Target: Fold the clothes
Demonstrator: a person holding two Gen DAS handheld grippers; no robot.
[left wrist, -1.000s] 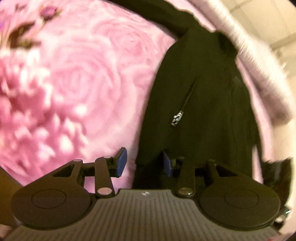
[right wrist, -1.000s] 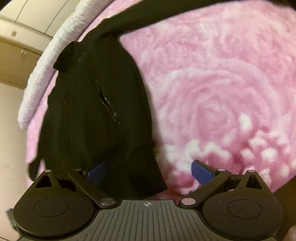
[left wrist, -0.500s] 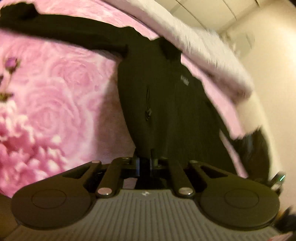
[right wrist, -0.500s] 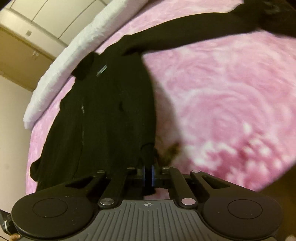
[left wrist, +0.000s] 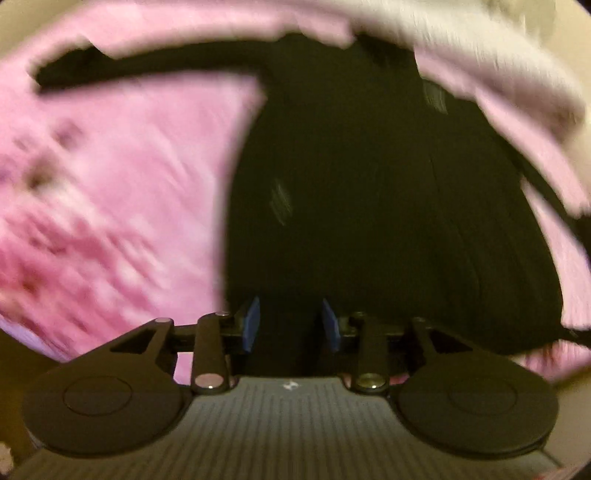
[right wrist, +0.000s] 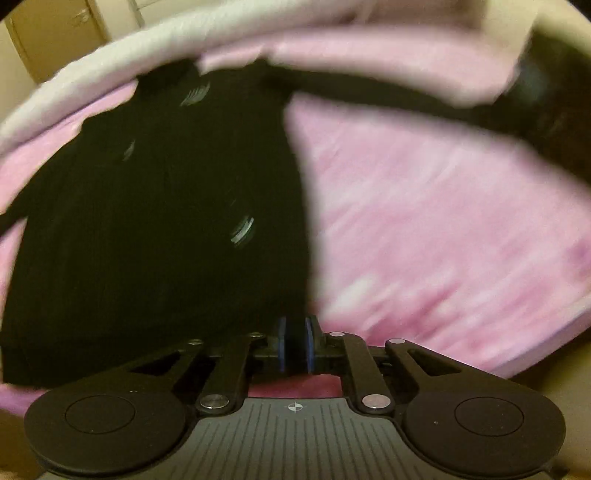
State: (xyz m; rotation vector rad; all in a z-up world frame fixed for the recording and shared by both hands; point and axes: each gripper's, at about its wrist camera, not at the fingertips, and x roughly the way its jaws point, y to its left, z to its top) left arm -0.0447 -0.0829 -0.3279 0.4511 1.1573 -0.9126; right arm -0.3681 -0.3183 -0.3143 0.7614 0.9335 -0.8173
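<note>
A black zip-up garment (left wrist: 369, 184) lies spread on a pink rose-patterned blanket (left wrist: 129, 184), with one sleeve (left wrist: 147, 70) stretched out to the side. My left gripper (left wrist: 290, 325) is open, its blue pads (left wrist: 252, 321) apart over the garment's bottom hem. In the right wrist view the same garment (right wrist: 166, 203) fills the left half. My right gripper (right wrist: 294, 343) is shut on the garment's bottom hem at its right corner. Both views are motion-blurred.
A white fluffy pillow or bolster (right wrist: 92, 62) runs along the far edge of the blanket (right wrist: 443, 221). Wooden cabinets (right wrist: 55, 33) stand beyond it. A dark object (right wrist: 546, 99) lies at the end of the sleeve at the upper right.
Both grippers closed on the hem half a second ago. Now the left gripper has opened, and the right stays shut. Both cameras moved fast, and the garment looks more spread out.
</note>
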